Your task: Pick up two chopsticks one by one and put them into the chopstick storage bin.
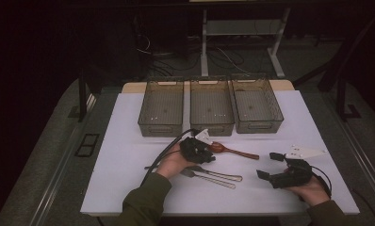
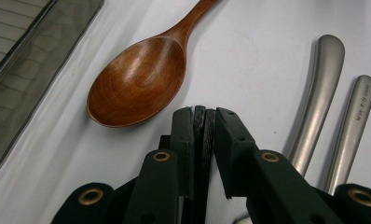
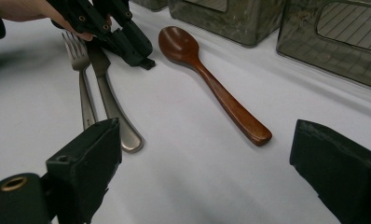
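The left gripper [image 1: 202,151] hovers low over the table [image 1: 129,160], just beside the bowl of the wooden spoon [image 2: 137,81], its jaws pressed almost together with nothing between them. The spoon lies flat in front of the three bins [image 1: 212,107], handle running off to the right, bowl near the middle bin. A fork [image 3: 81,84] and knife [image 3: 110,100] lie side by side just behind the left gripper, untouched.

The right gripper [image 1: 276,165] rests well apart on the right, jaws spread wide and empty.

This looks like the approach step: the left gripper is lining up on a utensil, probably the spoon, though its tips sit between spoon and knife, so the target is not certain. Next the jaws would need to open, straddle the spoon's neck or handle, then close and lift toward a bin
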Tool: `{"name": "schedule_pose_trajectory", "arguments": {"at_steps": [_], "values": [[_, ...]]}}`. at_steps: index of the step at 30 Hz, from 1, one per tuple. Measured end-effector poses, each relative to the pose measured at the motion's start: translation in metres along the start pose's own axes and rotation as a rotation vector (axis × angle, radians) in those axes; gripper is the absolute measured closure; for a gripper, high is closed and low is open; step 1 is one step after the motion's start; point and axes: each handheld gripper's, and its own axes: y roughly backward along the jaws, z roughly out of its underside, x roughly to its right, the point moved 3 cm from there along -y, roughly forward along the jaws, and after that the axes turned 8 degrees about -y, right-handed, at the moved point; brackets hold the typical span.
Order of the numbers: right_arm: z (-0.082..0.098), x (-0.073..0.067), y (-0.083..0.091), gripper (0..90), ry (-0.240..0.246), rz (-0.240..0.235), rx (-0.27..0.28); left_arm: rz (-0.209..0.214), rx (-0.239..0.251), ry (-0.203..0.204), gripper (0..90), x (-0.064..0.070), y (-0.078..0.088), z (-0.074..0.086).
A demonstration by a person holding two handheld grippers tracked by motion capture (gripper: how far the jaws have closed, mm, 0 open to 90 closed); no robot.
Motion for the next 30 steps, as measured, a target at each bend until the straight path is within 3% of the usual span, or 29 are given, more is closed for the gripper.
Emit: {"name": "schedule_pose_trajectory", "arguments": {"at_steps": [15,26,30], "values": [[0.000,0.000,0.001,8.4,-0.003,-0.001,-0.001,-0.063,-0.032,0.029,77.5,-0.016,0.014,0.015],[0.000,0.000,0.000,8.4,0.001,-0.001,-0.002,-0.104,-0.005,0.101,74.8,-0.024,0.022,0.024],[0.000,0.000,0.001,8.4,-0.001,-0.004,0.000,-0.114,0.037,0.128,69.3,-0.021,0.038,0.029]]}}
